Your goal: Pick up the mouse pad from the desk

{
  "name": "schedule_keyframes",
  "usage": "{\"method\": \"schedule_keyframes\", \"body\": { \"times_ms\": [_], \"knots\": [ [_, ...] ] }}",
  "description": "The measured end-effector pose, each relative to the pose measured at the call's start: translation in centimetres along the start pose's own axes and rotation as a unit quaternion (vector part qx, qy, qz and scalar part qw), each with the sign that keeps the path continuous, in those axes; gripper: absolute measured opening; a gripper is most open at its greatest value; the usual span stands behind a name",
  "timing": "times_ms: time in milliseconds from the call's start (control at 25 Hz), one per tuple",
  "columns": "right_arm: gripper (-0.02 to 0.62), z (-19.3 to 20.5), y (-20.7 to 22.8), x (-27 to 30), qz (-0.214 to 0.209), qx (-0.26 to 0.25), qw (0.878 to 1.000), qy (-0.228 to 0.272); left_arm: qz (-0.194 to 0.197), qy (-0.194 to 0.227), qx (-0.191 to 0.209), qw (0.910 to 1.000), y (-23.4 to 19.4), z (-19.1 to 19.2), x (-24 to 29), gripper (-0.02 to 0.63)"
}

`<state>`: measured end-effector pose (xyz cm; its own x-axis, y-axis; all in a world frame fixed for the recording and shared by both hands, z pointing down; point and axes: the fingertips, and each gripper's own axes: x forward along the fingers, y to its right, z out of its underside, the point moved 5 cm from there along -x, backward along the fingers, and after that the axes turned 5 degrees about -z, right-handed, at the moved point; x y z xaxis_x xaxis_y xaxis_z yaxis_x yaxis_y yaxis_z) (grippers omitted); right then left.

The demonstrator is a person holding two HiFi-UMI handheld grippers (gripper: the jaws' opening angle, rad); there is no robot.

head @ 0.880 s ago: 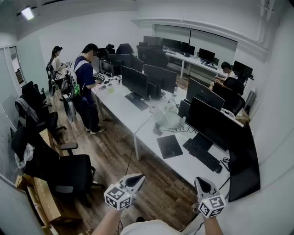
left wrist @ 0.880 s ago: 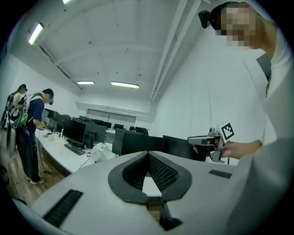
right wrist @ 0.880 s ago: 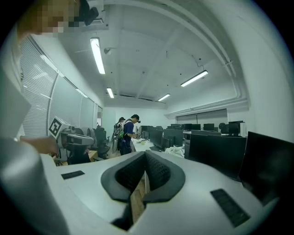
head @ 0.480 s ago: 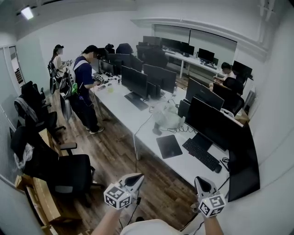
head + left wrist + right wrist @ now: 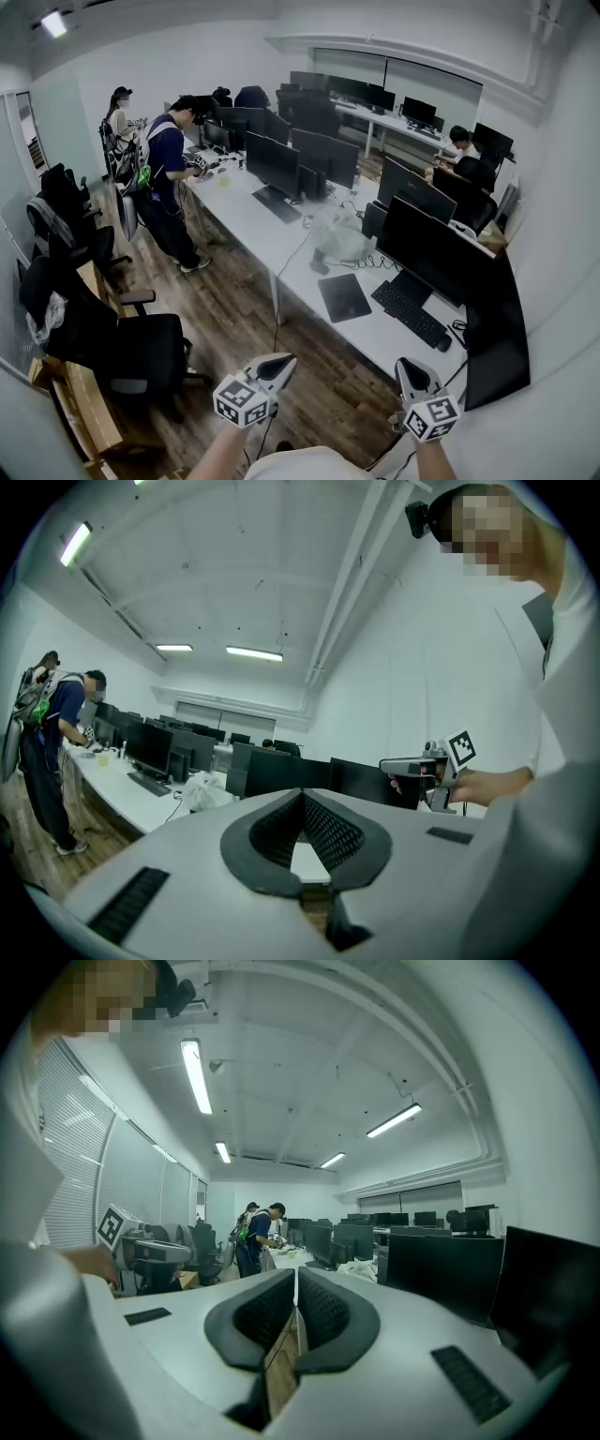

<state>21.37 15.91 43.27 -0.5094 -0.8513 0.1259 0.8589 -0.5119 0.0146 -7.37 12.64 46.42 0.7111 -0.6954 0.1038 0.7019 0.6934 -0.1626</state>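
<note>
My left gripper (image 5: 279,362) and right gripper (image 5: 409,367) have pale grey shells and black, finely ribbed pads (image 5: 330,831). Each carries a cube of black-and-white square markers. Near the centre of the head view the mouse pad (image 5: 344,297) is a plain dark grey, on a white desk (image 5: 253,220). To its right are a black keyboard (image 5: 412,316) and black monitors (image 5: 427,248). The floor (image 5: 234,319) is brown wood-grain planks. At lower left the office chair (image 5: 141,352) is black.

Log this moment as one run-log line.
phase: pre-reach | mouse pad: flat on desk beside keyboard, untouched | left gripper: shut, empty, away from pad | right gripper: shut, empty, away from pad
</note>
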Motion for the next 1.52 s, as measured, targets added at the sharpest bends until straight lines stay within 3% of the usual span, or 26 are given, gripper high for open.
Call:
{"method": "schedule_keyframes", "body": {
  "times_ms": [640,1120,1520],
  "knots": [
    [0.13,0.5,-1.8,2.0,0.01,0.01,1.0,-0.006,0.005,0.0,-0.005,1.0,-3.1,0.5,-1.3,0.017],
    [0.166,1.5,-4.3,2.8,0.04,0.016,0.999,-0.016,0.038,-0.013,-0.012,0.9991,-4.9,2.0,-2.4,0.017],
    [0.173,2.2,-5.1,4.5,0.038,0.02,0.999,-0.026,0.033,-0.019,-0.022,0.999,-7.0,2.7,-2.9,0.017]
  ]
}}
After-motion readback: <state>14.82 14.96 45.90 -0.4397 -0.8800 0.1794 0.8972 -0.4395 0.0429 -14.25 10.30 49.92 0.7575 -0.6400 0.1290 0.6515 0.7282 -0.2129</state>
